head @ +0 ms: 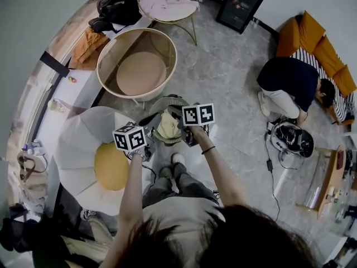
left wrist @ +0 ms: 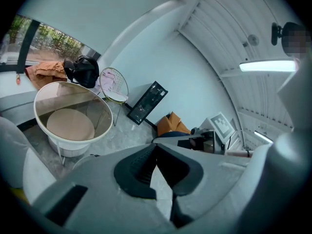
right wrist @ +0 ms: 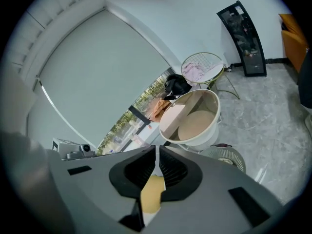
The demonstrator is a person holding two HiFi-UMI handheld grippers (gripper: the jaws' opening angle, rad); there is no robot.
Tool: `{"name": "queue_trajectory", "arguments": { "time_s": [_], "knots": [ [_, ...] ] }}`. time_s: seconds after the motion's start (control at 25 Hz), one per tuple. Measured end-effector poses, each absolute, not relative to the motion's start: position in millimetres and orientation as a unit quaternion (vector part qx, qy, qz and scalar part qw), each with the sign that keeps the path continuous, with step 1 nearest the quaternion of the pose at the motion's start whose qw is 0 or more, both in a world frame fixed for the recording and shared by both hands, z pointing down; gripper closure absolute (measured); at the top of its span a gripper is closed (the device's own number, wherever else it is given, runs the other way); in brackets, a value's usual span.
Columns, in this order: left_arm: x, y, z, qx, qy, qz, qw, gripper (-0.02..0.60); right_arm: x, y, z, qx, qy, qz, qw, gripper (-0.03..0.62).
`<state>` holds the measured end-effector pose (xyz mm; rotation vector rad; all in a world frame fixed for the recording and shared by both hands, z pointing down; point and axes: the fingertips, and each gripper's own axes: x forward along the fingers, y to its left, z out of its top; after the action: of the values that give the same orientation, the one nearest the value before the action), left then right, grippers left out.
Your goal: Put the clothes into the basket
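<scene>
In the head view a pale yellow cloth [head: 169,126] hangs between my two grippers, over a small round ribbed basket [head: 167,101] on the floor. My left gripper [head: 152,129] is at the cloth's left edge. In the left gripper view its jaws [left wrist: 156,152] meet at the tips with a pale strip of fabric [left wrist: 161,184] in the wedge behind them. My right gripper [head: 183,132] is at the cloth's right edge. In the right gripper view it [right wrist: 156,152] is shut on the yellow cloth [right wrist: 152,191]. The basket [right wrist: 229,157] shows beyond it.
A big cream round tub [head: 136,66] stands just past the small basket. A white chair with a yellow cushion [head: 111,166] is at my left. A wire chair with pink clothes [head: 167,4] stands at the back. A person [head: 290,85] crouches at the right beside an orange sofa [head: 312,38].
</scene>
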<state>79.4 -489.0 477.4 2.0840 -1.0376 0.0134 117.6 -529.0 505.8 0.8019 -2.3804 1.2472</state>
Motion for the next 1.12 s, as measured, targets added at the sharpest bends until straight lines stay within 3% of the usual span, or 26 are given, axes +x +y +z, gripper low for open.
{"name": "queue_trajectory", "arguments": {
  "time_s": [0.4,1.12],
  "knots": [
    [85.0,-476.6,443.6,0.843,-0.416,0.003,0.341,0.571,108.2,-518.6,445.6,0.253,-0.877,0.401,0.077,0.577],
    [92.0,-450.9,403.7,0.859,-0.443,-0.015,0.258,0.571,115.8,-483.5,390.8,0.214,-0.926,0.308,0.036,0.585]
  ]
}}
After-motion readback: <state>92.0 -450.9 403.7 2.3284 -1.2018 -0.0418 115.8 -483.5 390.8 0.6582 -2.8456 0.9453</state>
